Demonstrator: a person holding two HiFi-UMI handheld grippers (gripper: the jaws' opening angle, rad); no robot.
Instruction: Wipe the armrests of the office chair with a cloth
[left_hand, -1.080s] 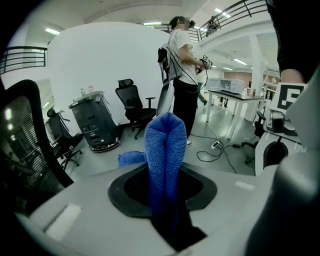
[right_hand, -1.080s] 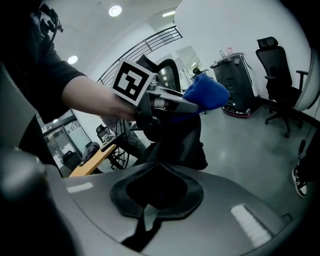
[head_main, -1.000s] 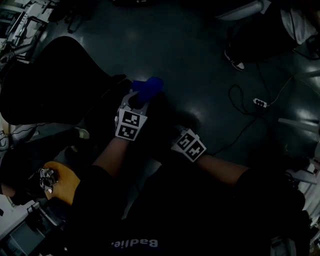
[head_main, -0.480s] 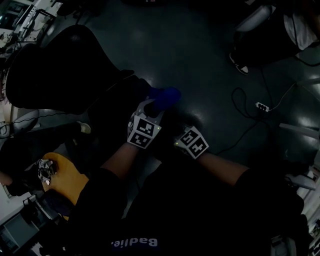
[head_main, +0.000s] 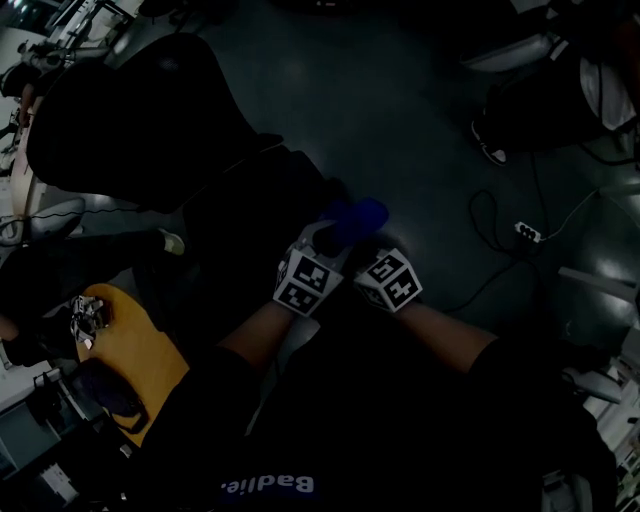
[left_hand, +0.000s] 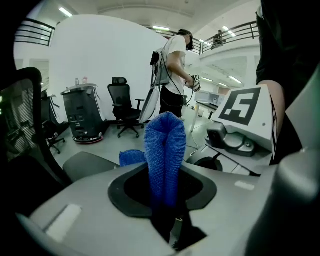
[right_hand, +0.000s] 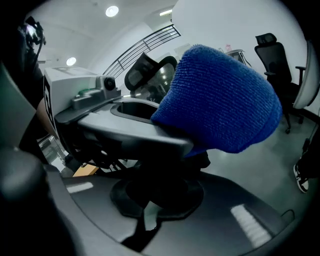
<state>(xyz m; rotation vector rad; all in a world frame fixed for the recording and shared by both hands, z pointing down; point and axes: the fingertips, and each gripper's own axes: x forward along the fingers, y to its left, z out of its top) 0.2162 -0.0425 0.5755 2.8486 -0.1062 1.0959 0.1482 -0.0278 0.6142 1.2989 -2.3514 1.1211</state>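
The head view is dark. My left gripper (head_main: 335, 232) is shut on a folded blue cloth (head_main: 356, 220), which sticks out past its jaws. My right gripper (head_main: 372, 258) sits close against it on the right. The black office chair (head_main: 130, 120) is to the upper left; its armrests are lost in the dark. In the left gripper view the cloth (left_hand: 165, 150) stands upright, clamped in the left gripper (left_hand: 164, 200). In the right gripper view the cloth (right_hand: 225, 110) fills the upper right. The right gripper (right_hand: 157, 192) has its jaws together, with a dark shape just in front of them.
A power strip with its cable (head_main: 528, 232) and a shoe (head_main: 490, 150) are on the floor at the right. A yellow board (head_main: 135, 350) lies at the lower left. The left gripper view shows a standing person (left_hand: 172, 75), another office chair (left_hand: 122, 107) and a black machine (left_hand: 82, 112).
My left gripper has carried the cloth right and toward me, away from the chair. It is now right beside my right gripper, which has barely shifted.
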